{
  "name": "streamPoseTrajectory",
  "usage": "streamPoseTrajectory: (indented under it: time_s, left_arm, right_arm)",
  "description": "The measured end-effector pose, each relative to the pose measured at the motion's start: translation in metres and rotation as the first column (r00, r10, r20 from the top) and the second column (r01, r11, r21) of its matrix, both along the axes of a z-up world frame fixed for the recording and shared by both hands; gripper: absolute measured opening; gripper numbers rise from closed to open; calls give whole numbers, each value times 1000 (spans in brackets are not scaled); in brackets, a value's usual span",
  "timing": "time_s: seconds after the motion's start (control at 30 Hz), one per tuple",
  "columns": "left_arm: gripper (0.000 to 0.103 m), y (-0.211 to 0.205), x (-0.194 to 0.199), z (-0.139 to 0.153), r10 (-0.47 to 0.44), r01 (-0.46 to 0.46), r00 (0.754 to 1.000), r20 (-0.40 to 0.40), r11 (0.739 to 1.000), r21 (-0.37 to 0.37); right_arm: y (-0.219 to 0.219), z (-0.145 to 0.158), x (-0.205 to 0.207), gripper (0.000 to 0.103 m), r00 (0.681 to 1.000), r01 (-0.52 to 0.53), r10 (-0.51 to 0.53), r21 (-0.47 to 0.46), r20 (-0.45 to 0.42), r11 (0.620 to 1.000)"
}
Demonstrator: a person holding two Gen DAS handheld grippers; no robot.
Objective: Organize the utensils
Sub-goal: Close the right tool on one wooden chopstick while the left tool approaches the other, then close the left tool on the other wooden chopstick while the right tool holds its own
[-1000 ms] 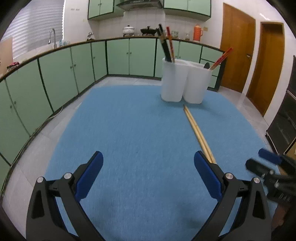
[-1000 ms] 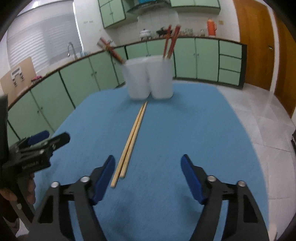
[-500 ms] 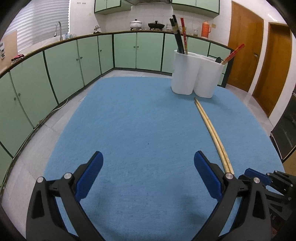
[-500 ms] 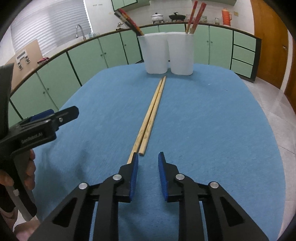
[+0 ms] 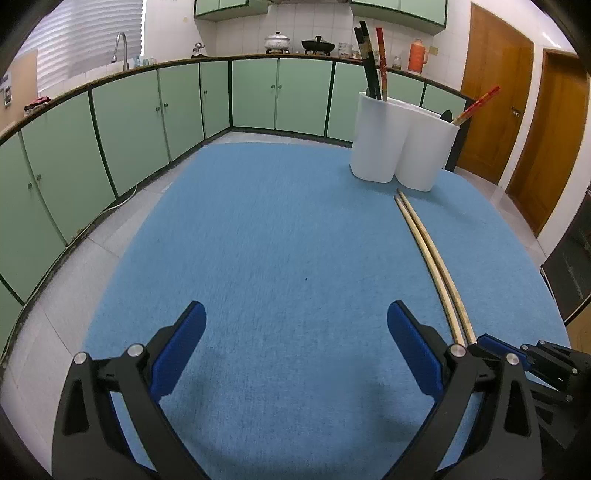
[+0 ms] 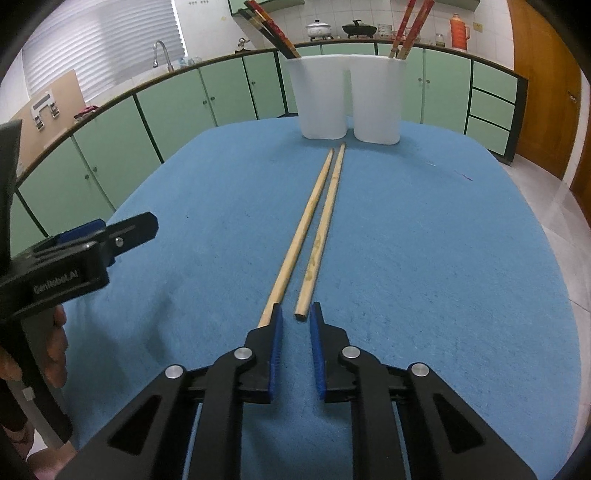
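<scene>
- Right tool [image 6: 296,314] — nearest element of the right wrist view. Its blue-padded jaws stand a narrow gap apart and are closing; nothing is gripped yet. The near end of the right-hand chopstick lies just ahead of the gap, while the left-hand one runs along the outside of the left jaw, its end hidden behind it.
- Left tool [image 5: 296,317] — jaws spread wide over bare blue cloth, holding nothing. A hand [image 6: 55,354] grips its handle at the left edge of the right wrist view.
- Wooden chopsticks [image 6: 314,229] — a pair lying flat and side by side on the desk [image 6: 443,240], almost touching at the far tips. Their long axis runs straight away from the right tool, nearly in line with its pointing direction; the near ends sit at its jaws and the far tips point at the holder.
- Relative reach — the right tool is clearly the nearer one; from the left tool the pair lies off to the right, beside its right jaw.
- Judgement: closing here would probably catch only one stick, so the pick-up turns on centring both ends within the gap.
- White utensil holder [image 6: 347,99] — two joined compartments, upright at the far edge of the desk, just beyond the far tips. Dark chopsticks [image 6: 271,31] lean in the left compartment, red chopsticks [image 6: 410,26] in the right.
</scene>
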State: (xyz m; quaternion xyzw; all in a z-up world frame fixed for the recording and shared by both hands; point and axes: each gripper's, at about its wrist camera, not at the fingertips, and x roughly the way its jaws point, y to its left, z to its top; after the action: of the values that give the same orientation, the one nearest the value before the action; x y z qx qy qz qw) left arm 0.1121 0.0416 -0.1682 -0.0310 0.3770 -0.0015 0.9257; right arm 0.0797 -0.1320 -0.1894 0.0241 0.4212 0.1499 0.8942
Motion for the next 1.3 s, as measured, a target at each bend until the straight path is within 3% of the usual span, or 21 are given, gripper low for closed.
streamPoseTrajectory:
  time_s: [0.07, 0.3, 0.5, 0.7, 0.87, 1.07, 1.3]
  left_arm:
    - [96, 0, 1, -2, 0, 0, 1000, -4, 1000, -3]
    - [96, -6, -1, -2, -13, 13, 1000, -8, 1000, -11]
    - [96, -22, -6, 0, -47, 47, 999, 0, 999, -8]
    - [96, -36, -9, 3, -76, 75, 997, 8, 997, 8]
    - [96, -36, -10, 4, -70, 70, 997, 11, 998, 4]
    - [96, -42, -13, 3, -84, 84, 996, 9, 996, -4]
    - [96, -65, -19, 2, -147, 147, 989, 0, 989, -13]
  right_arm:
    - [0, -1, 2, 7, 1000, 9, -9, -4, 0, 1000]
    - [-3, -1, 1, 7, 1000, 31, -31, 9, 1, 999]
    - [-24, -1, -4, 7, 994, 112, -112, 22, -5, 993]
    - [-38, -4, -3, 8, 990, 140, -138, 90, -21, 986]
    - [-31, -5, 0, 11, 991, 133, -133, 69, -10, 989]
    - [-32, -4, -1, 7, 988, 154, -154, 63, -5, 986]
    - [-65, 5, -16, 7, 965, 258, -261, 64, 33, 964]
